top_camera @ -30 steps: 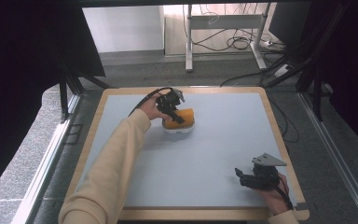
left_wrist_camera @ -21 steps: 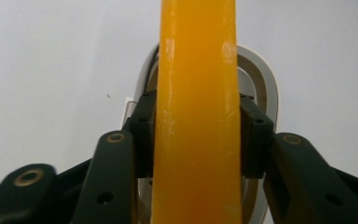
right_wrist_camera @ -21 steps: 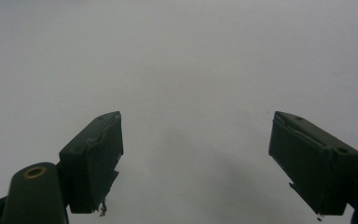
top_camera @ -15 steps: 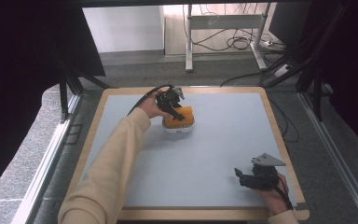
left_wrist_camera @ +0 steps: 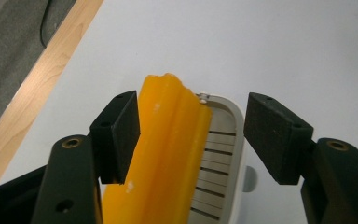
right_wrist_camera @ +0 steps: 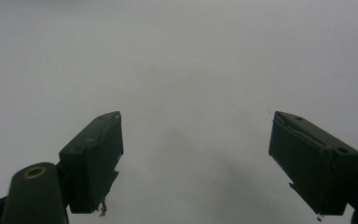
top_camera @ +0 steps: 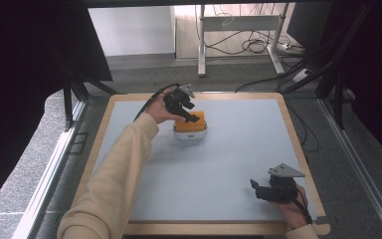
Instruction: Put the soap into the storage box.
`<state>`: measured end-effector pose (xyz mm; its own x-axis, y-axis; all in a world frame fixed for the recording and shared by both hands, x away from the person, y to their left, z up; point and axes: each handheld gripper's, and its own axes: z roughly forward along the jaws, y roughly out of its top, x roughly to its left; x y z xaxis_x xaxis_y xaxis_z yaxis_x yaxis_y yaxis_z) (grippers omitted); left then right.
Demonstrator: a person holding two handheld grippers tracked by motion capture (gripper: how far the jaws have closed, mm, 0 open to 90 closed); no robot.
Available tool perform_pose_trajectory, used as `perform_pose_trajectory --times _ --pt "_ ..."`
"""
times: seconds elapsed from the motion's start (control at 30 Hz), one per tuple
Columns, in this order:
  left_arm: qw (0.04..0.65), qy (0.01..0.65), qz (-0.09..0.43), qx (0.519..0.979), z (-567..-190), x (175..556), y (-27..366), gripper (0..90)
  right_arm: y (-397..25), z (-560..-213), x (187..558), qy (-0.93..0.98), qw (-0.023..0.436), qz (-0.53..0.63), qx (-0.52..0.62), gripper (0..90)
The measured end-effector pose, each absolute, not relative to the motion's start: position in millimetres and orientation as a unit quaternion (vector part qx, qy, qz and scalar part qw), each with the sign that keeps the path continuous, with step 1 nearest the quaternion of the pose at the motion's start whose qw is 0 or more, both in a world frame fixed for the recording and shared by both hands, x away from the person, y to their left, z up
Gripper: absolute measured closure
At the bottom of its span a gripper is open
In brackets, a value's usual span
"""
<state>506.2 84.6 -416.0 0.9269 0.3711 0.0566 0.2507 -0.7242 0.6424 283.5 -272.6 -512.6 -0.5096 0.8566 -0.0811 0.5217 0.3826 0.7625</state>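
straddling the orange block (left_wrist_camera: 168, 154) in a white slotted tray (left_wrist_camera: 223, 154), left gripper (left_wrist_camera: 191, 135) spread; right gripper (right_wrist_camera: 196, 163) hovering spread over the pale table (top_camera: 238, 164).

High view looked forward and down over the table (top_camera: 238, 164); left gripper view sat close above the same surface (left_wrist_camera: 270, 42).

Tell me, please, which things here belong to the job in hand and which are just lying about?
In use: left gripper, orange lid, white box.
Lying about: right gripper, open over bare mat; floor cables beyond the table.
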Motion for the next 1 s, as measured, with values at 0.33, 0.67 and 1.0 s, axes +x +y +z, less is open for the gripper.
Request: perform_pose_trajectory --times 0.33,0.67,1.0 --pt "0.346 0.201 0.083 0.913 -411.9 489.3 99.0 35.5 -271.7 -512.0 282.9 0.796 0.241 0.349 0.433 17.7" --pt "0.354 0.224 0.088 0.904 -410.8 457.2 114.3 35.4 -270.3 -511.6 281.8 0.796 0.243 0.348 0.432 17.8" --pt "0.373 0.255 0.108 0.885 -420.3 406.1 140.3 35.3 -270.6 -509.0 280.2 0.794 0.246 0.351 0.431 17.7"
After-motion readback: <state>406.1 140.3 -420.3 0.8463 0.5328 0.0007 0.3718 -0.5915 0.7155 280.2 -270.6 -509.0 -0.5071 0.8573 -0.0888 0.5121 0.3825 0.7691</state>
